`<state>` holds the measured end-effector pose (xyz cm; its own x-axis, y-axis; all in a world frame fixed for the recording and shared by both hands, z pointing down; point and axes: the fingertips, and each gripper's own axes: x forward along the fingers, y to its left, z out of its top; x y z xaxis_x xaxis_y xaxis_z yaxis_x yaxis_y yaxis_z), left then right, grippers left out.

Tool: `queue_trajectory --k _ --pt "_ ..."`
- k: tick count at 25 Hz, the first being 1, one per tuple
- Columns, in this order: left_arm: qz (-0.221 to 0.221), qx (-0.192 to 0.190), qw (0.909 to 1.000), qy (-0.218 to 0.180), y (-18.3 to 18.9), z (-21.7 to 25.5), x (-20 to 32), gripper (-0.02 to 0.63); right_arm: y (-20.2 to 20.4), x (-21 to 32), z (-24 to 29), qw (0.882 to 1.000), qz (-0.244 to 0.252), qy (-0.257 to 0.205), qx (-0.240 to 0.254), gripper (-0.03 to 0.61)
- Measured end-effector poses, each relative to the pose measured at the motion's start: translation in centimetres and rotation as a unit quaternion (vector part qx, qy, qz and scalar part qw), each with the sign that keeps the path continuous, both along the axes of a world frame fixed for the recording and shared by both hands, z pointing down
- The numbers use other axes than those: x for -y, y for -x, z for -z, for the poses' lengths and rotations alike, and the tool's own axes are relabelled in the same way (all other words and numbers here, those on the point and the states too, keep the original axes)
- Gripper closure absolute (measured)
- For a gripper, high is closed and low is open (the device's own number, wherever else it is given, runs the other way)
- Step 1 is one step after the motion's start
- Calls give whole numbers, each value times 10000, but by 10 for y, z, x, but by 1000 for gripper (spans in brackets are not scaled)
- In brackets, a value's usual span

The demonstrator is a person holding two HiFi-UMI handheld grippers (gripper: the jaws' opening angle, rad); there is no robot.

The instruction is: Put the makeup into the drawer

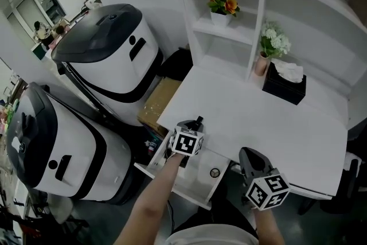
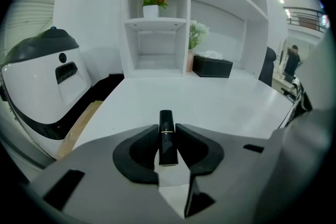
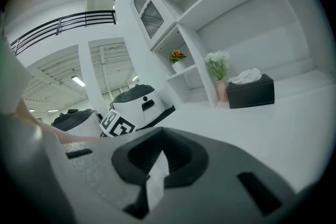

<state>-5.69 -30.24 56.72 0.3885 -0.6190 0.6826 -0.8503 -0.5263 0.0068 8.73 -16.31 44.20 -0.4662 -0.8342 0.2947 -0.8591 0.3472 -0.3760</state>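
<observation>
Left tongs (image 2: 167, 150): clamped on the makeup, a black lipstick tube (image 2: 166, 128) with a thin gold band. It stands upright between the pads, its top poking out past the tips. No brand or print legible on it.

The tube is over the near edge of the tabletop (image 1: 258, 117), not in the drawer yet.

Drawer (image 1: 192, 181): already pulled open, just below and behind the left tongs, between the two pairs. A small round thing (image 1: 214, 172) lies inside, can't tell what.

Right tongs (image 3: 153, 173): pads together, nothing between them, hanging at the drawer's right side.

Status, my read: pick done, drawer open. Left to do: lower the tube into the drawer, release, probably push the drawer shut.

Only markings readable anywhere are the square black-and-white codes on the tongs' cubes, no text.
</observation>
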Motion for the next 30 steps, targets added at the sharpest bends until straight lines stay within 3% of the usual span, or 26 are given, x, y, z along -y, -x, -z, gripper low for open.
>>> queue_trajectory --k 13,30 --pt "495 -426 9973 -335 37 55 -54 512 30 -7 6 9993 367 -85 48 577" --pt "872 -544 9925 -656 77 86 -118 512 74 -19 13 9960 870 -182 52 576"
